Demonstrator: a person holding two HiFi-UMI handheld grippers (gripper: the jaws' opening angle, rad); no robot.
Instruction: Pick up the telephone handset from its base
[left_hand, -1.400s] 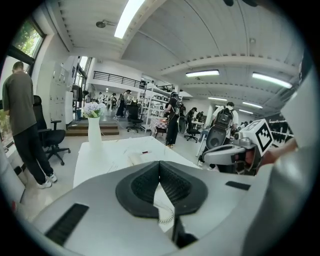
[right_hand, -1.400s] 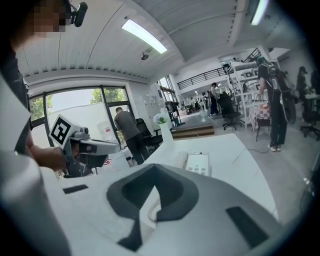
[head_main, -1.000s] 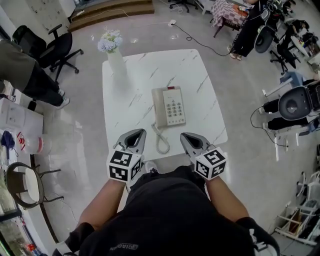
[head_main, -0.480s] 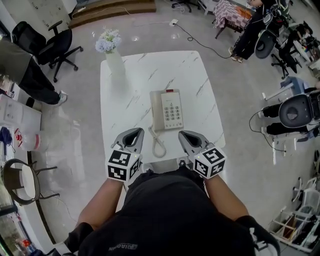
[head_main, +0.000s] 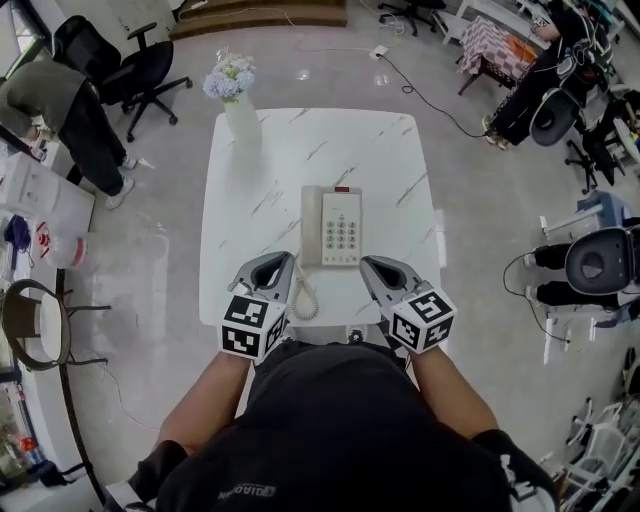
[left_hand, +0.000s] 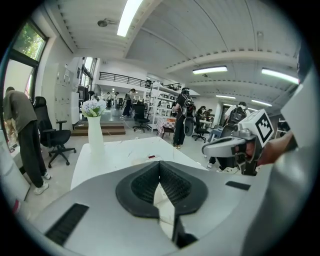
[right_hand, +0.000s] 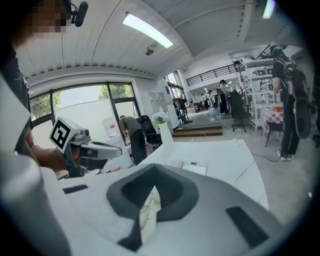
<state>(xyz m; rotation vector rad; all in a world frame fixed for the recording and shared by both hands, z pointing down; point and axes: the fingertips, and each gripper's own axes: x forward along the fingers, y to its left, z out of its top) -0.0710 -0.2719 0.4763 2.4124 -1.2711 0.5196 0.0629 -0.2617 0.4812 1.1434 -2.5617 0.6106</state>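
A beige push-button telephone (head_main: 333, 227) lies on the white marble table (head_main: 400, 170), its handset (head_main: 312, 226) resting along the base's left side. The coiled cord (head_main: 303, 297) trails toward the near edge. My left gripper (head_main: 283, 259) is shut and empty just left of the cord, near the phone's near-left corner. My right gripper (head_main: 371, 264) is shut and empty just off the near-right corner. In the left gripper view the phone (left_hand: 151, 158) shows just past the shut jaws (left_hand: 160, 162). In the right gripper view the handset (right_hand: 176, 163) lies beyond the shut jaws (right_hand: 154, 167).
A white vase of pale flowers (head_main: 238, 100) stands at the table's far left corner. An office chair (head_main: 135, 62) and a bent-over person (head_main: 65, 105) are at the left. More chairs and people are at the right, and a cable (head_main: 425, 95) runs across the floor.
Both grippers have come forward toward the phone, so its near end now lies between their tips. The jaws stayed shut and the handset has not moved.
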